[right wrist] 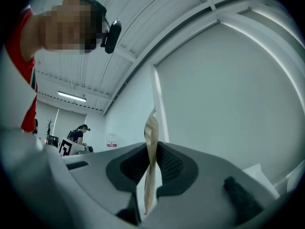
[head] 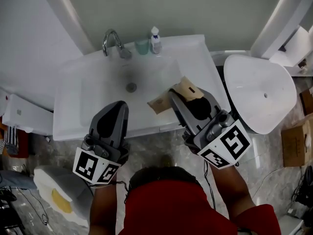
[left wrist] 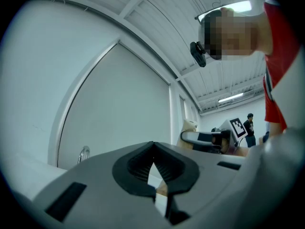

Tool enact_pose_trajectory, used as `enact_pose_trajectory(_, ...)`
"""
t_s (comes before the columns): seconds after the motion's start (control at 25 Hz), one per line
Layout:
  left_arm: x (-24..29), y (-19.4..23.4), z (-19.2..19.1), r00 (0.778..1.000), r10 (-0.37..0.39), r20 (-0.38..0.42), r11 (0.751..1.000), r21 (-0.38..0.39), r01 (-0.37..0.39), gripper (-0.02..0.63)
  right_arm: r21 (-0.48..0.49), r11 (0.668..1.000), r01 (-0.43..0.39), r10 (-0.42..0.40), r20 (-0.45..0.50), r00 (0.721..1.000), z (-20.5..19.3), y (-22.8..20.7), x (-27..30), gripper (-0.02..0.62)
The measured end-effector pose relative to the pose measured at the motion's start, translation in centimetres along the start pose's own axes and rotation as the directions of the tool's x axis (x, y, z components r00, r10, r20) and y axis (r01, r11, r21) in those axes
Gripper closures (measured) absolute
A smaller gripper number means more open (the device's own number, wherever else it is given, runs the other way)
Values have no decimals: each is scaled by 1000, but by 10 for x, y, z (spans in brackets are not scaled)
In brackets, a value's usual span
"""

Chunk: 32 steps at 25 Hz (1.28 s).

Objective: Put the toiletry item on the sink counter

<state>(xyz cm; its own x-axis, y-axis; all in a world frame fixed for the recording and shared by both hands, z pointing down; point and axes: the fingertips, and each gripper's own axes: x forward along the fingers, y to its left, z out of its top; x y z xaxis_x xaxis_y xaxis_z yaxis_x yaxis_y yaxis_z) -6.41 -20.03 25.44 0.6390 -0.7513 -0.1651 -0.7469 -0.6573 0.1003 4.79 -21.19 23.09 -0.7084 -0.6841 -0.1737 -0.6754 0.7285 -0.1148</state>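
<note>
Right gripper: we see the right gripper [head: 172, 95] clamped on a flat tan pouch [head: 159, 104]. In its own view the pads of the right gripper [right wrist: 151, 162] press both faces of the pouch [right wrist: 151, 140], which stands on edge between them.
Left gripper: we find the left gripper [head: 119, 106] closed with nothing in it. In its own view the tips of the left gripper [left wrist: 152, 162] meet, and only a thin gap shows below them.
Toiletry item: the pouch sits in the right gripper's jaws over the right part of the sink counter [head: 205, 77], just beside the basin. We cannot tell whether it touches the counter.
Left gripper's place: we see it over the front edge of the white sink [head: 68, 112], well apart from the pouch.
Back of the sink: we make out a chrome faucet [head: 112, 40], a teal cup [head: 142, 46] and a small pump bottle [head: 155, 39]. The cup and the bottle stand just beside each other.
Right of the sink: we note a white toilet [head: 259, 94] with its lid down, and a cardboard box [head: 296, 142] on the floor beyond it.
</note>
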Motion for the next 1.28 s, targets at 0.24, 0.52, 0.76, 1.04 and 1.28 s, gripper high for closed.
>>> enact_pose_trajectory(0.24, 27, 21, -1, 1000, 17, 4, 1000, 12, -17, 589, 11, 998, 58, -58, 1, 998, -7, -41, 28, 540)
enact_pose_trajectory(0.52, 58, 59, -14, 1000, 4, -8, 1000, -2, -4, 589, -19, 993, 114, -114, -7, 993, -17, -76, 81, 540)
enact_pose_trajectory(0.76, 93, 99, -24, 999, -29, -22, 1000, 7, 29, 589, -40, 983, 177, -178, -11, 984, -27, -105, 128, 540)
enact_pose_trajectory(1.04, 128, 132, -39, 998, -52, -28, 998, 23, 53, 589, -77, 962, 260, -261, 2, 965, -40, -140, 168, 540)
enact_pose_trajectory(1.28, 151, 158, -55, 999, -30, -32, 1000, -1, 30, 589, -111, 934, 339, -339, 19, 941, -50, -172, 202, 540)
